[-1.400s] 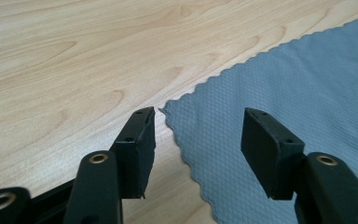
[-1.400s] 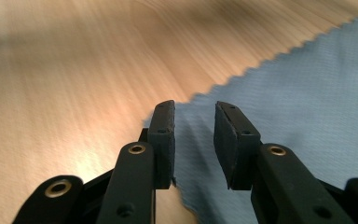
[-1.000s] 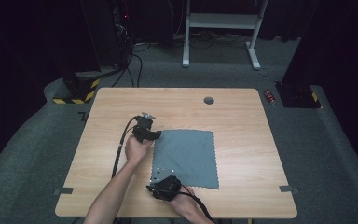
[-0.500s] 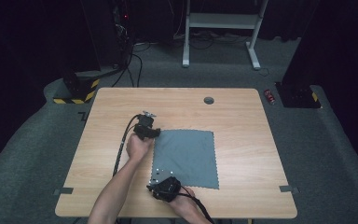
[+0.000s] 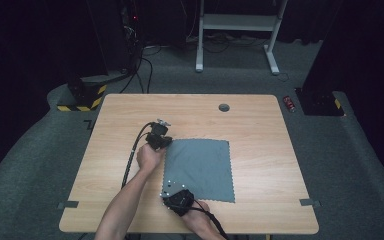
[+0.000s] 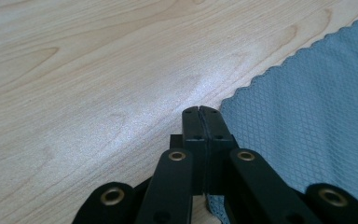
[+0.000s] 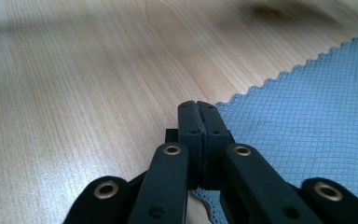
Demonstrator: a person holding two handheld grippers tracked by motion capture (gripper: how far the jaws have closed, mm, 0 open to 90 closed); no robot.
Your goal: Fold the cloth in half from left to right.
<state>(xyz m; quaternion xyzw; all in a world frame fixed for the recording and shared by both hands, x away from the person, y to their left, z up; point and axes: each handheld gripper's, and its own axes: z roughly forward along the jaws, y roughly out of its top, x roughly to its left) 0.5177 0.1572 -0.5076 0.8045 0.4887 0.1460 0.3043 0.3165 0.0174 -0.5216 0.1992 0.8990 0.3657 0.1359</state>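
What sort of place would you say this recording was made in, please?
Probably a lab or recording studio: a lone wooden table on grey carpet, dark surroundings, cables running to equipment behind, and a hazard-striped block on the floor.

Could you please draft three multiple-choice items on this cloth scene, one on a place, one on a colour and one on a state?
1. Where on the grey cloth is the left gripper?
A. at its far left corner
B. at its right edge
C. on its middle

2. What colour is the cloth?
A. red
B. grey-blue
C. yellow

3. How do the jaws of the right gripper stand?
A. wide open
B. closed together at the cloth's edge
C. closed on a cup

Answers: 1 A, the high view shows it at the far left corner, on the wooden table. 2 B, every view shows grey-blue fabric. 3 B, the right gripper view shows them meeting, with cloth edge below.
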